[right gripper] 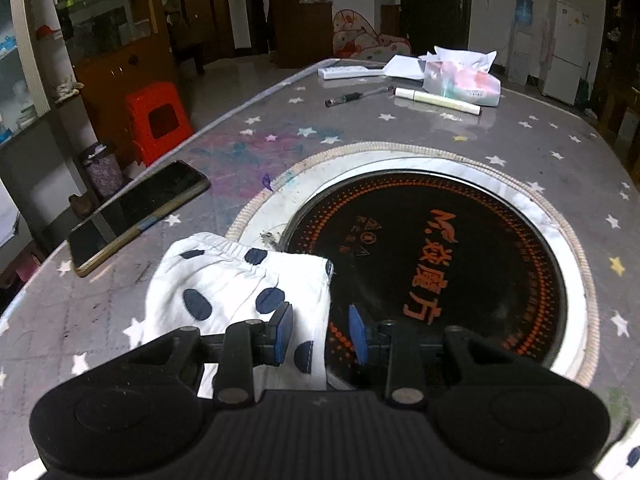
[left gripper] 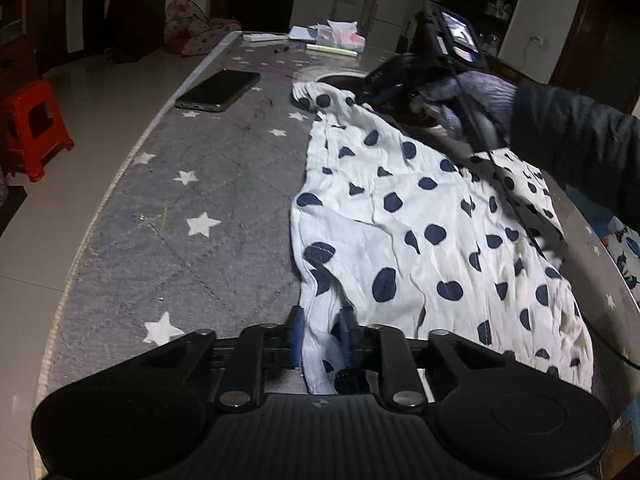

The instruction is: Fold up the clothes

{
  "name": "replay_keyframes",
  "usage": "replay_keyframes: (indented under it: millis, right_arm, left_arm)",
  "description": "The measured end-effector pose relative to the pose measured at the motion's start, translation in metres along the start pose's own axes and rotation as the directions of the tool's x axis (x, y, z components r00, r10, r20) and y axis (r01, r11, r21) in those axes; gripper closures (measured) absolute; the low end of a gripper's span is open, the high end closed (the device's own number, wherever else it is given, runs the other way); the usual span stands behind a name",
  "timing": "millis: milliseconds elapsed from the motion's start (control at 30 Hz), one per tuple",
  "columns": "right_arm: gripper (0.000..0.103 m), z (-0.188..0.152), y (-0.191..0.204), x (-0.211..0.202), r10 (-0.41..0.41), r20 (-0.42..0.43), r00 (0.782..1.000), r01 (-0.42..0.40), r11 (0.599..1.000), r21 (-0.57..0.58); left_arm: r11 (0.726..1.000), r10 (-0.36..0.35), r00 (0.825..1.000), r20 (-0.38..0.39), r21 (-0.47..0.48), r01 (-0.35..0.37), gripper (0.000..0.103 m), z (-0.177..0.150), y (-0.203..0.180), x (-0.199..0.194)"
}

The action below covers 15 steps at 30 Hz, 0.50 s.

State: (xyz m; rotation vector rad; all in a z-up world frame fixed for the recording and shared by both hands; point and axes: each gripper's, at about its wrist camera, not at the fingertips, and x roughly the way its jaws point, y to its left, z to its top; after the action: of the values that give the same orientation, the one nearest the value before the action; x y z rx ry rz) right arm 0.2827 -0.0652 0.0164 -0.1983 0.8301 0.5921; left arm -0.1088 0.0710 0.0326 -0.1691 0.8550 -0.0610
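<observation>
A white garment with dark blue dots point(left gripper: 420, 220) lies spread on the grey star-patterned table cover point(left gripper: 192, 184). My left gripper point(left gripper: 320, 332) has its blue pads around a bunched corner of the garment at its near edge. My right gripper point(left gripper: 380, 92) shows at the garment's far end, held by a gloved hand. In the right wrist view the right gripper point(right gripper: 320, 332) is open, its left pad point(right gripper: 285, 330) resting over the garment's elastic end point(right gripper: 240, 280), beside the black round cooktop point(right gripper: 440, 264).
A phone point(left gripper: 220, 90) lies left of the garment, also in the right wrist view point(right gripper: 136, 216). A tissue pack point(right gripper: 460, 80), pen point(right gripper: 356, 97), marker point(right gripper: 436, 101) and remote point(right gripper: 348, 71) sit at the far end. A red stool point(left gripper: 32, 128) stands on the floor to the left.
</observation>
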Motion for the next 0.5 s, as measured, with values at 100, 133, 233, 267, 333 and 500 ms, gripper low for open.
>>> replay_keyframes:
  millis: [100, 133, 233, 267, 333, 500]
  right_arm:
    - [0.073, 0.0, 0.0022, 0.0067, -0.001, 0.002, 1.0, 0.001, 1.0, -0.002]
    - [0.073, -0.0001, 0.0029, 0.0087, -0.001, 0.004, 1.0, 0.001, 1.0, -0.003]
    - [0.08, 0.0016, 0.0047, 0.0108, -0.015, 0.012, 1.0, 0.015, 1.0, -0.006]
    - [0.093, 0.0018, 0.0054, 0.0105, -0.037, 0.021, 0.999, 0.037, 0.999, -0.013]
    - [0.099, 0.0024, 0.007, 0.01, -0.079, 0.041, 0.996, 0.08, 0.996, -0.027]
    - [0.1, 0.0036, 0.0096, 0.0086, -0.177, 0.087, 0.98, 0.182, 0.982, -0.057]
  left_arm:
    - [1.0, -0.007, 1.0, -0.003, 0.004, 0.007, 0.091, 0.0003, 0.0006, 0.0014]
    - [1.0, -0.009, 1.0, -0.003, 0.005, 0.009, 0.092, 0.0005, 0.0009, 0.0017]
    - [1.0, -0.011, 1.0, -0.004, 0.012, 0.011, 0.095, 0.0002, 0.0012, 0.0022]
    - [1.0, -0.011, 1.0, -0.004, 0.013, 0.011, 0.095, 0.0002, 0.0014, 0.0022]
    - [1.0, -0.005, 1.0, -0.004, 0.017, 0.005, 0.098, 0.0002, 0.0018, 0.0016]
    - [0.999, 0.023, 1.0, -0.006, 0.022, -0.023, 0.1, -0.0018, 0.0038, -0.0021]
